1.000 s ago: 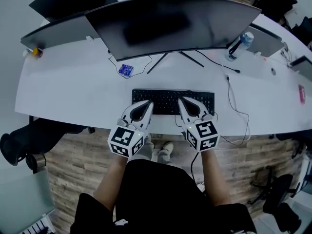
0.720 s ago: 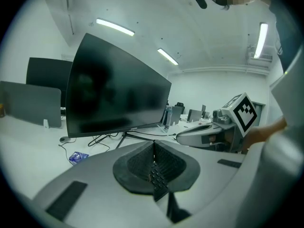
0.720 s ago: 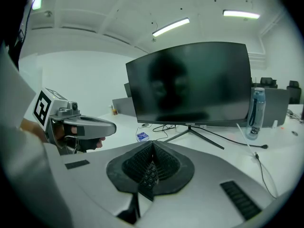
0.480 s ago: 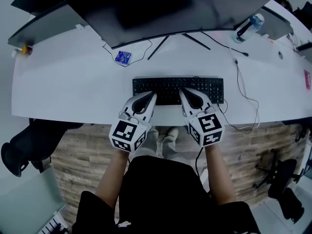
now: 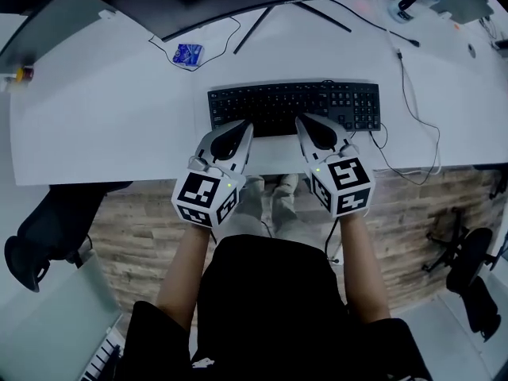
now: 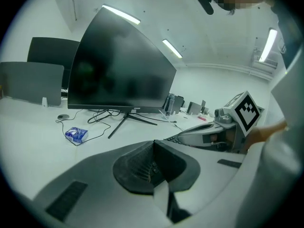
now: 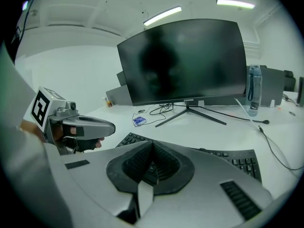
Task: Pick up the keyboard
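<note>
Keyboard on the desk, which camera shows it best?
The head view: it shows nearly the whole keyboard from above, end to end. The right gripper view shows only parts of it past the right claw; the left gripper view shows just a sliver of keys beyond the left claw.

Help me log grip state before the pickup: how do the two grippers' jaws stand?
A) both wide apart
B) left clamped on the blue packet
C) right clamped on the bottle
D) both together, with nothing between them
D: the left gripper and right gripper each show their jaws meeting at the tips with nothing between, over the keyboard's near edge.
</note>
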Demonstrator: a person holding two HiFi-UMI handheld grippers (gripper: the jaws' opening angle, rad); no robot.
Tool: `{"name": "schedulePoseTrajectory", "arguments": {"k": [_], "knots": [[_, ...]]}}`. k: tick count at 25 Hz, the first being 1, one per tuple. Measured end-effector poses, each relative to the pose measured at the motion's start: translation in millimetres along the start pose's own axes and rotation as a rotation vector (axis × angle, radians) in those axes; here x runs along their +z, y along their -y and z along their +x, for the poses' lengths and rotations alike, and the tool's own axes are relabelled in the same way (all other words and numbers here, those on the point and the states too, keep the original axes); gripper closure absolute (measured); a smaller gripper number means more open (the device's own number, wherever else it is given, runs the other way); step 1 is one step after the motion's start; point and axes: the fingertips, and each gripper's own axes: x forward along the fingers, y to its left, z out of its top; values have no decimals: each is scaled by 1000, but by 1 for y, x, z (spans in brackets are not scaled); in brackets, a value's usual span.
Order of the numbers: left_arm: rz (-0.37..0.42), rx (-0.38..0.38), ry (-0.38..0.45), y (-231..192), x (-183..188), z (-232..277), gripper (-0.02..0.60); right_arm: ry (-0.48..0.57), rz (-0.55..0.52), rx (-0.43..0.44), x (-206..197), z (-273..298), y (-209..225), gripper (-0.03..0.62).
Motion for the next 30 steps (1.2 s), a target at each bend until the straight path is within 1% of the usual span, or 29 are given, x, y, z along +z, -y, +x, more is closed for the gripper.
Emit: {"name": "schedulePoseTrajectory", "arguments": {"k": [8,18,22,26,30], "knots": [[-35,-20,-45,2,-38,4,571,-74,-2,-6,-37,15,-5,588],[-60,-26,-78,1,-68,2,571,-184,30,-19,-88,37,-12,589],[-52,-38,-84,1,-69,7,571,-189,68,-35,-94,43,-7,589],[-37,-41,-81,-2,-66,9,571,-175,104,-33,-95,48,-6,589],[-35,-39,-79,-4,-64,10,571,-197,110,-49,-96,50,-5,589]]}}
